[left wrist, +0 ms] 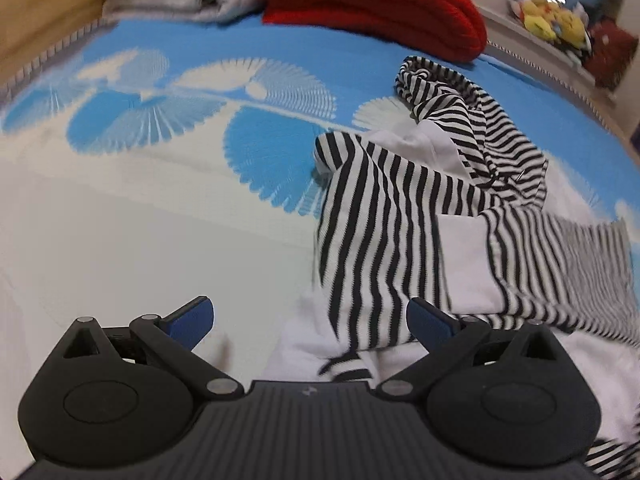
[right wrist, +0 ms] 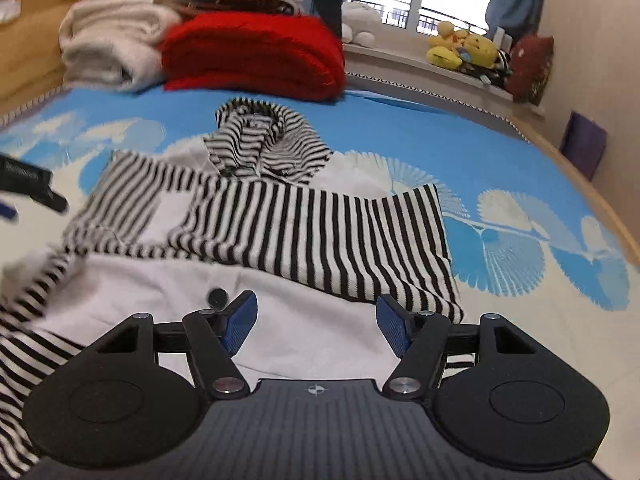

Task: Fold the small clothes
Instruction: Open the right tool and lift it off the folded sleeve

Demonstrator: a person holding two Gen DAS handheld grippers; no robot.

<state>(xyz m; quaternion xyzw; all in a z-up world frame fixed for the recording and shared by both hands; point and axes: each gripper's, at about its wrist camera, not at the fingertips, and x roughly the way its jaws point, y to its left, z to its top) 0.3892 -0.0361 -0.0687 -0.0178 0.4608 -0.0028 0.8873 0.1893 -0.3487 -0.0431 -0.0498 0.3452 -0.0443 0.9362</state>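
Striped hooded top (right wrist: 280, 216) spread on bed (right wrist: 460, 152) just ahead of right gripper (right wrist: 316, 320) and left gripper (left wrist: 310, 322), both fingers spread and empty; risk of folded sleeve sliding open if snagged.

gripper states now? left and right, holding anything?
Left tongs: open, holding nothing; striped top lies under them.
Right tongs: open, holding nothing, over the top's white part.
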